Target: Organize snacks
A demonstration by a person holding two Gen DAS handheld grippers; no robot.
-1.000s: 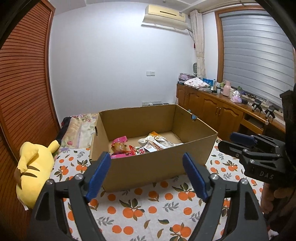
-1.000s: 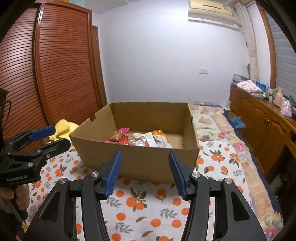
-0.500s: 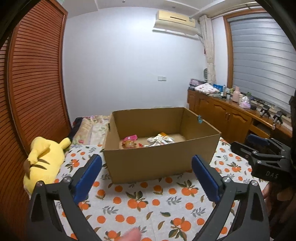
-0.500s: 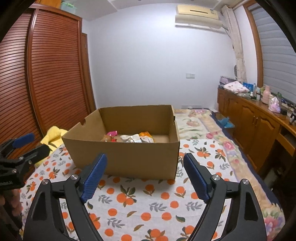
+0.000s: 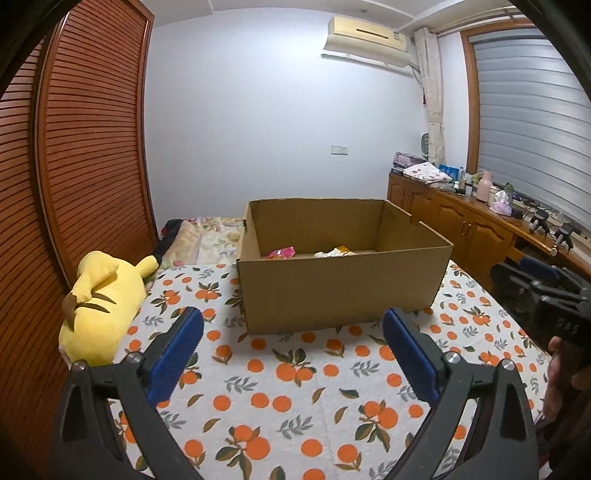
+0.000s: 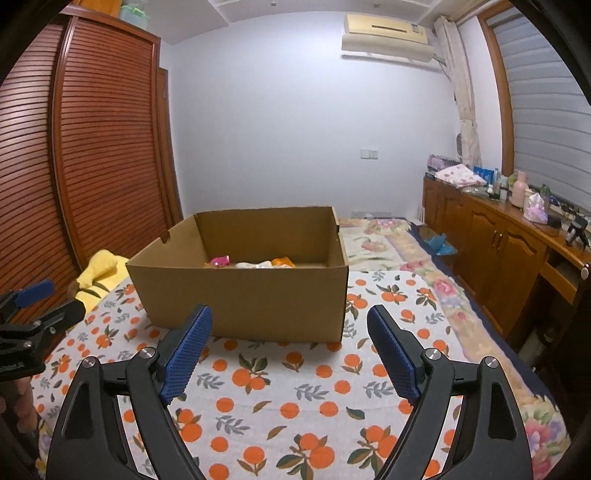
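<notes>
Nearest, left wrist view: left gripper (image 5: 292, 341) with blue pads (image 5: 173, 357) spread wide, jaws apart with only the cloth (image 5: 295, 398) behind the gap — nothing held. Log motion: jaws have just been opening, no item between them. Right wrist view: right gripper (image 6: 289, 347), jaws likewise apart, also just been opening, gap bare. Each gripper also shows at the edge of the other's view, w/ a bit of the hand (image 5: 559, 373) holding it.

Both hover over a white cloth printed w/ oranges and leaves, clear of the box (image 5: 341, 291).

Mid-ground: open cardboard box sits on the cloth, just beyond the pad tips, not touched. Snacks (image 5: 282, 252) lie on its floor — a pink pack at left, white and orange packs (image 6: 282, 262) beside it; only their tops show over the near wall.

Left of box: yellow plush (image 5: 98, 306) lying at the cloth's edge, against the slatted wardrobe (image 5: 85, 155).

Far: floral bedding (image 6: 373, 240) behind box; wooden cabinet (image 6: 495, 236) along the right w/ bottles and clutter on top; AC unit (image 6: 386, 35) high on the back wall; blinds (image 5: 532, 125) at right.
</notes>
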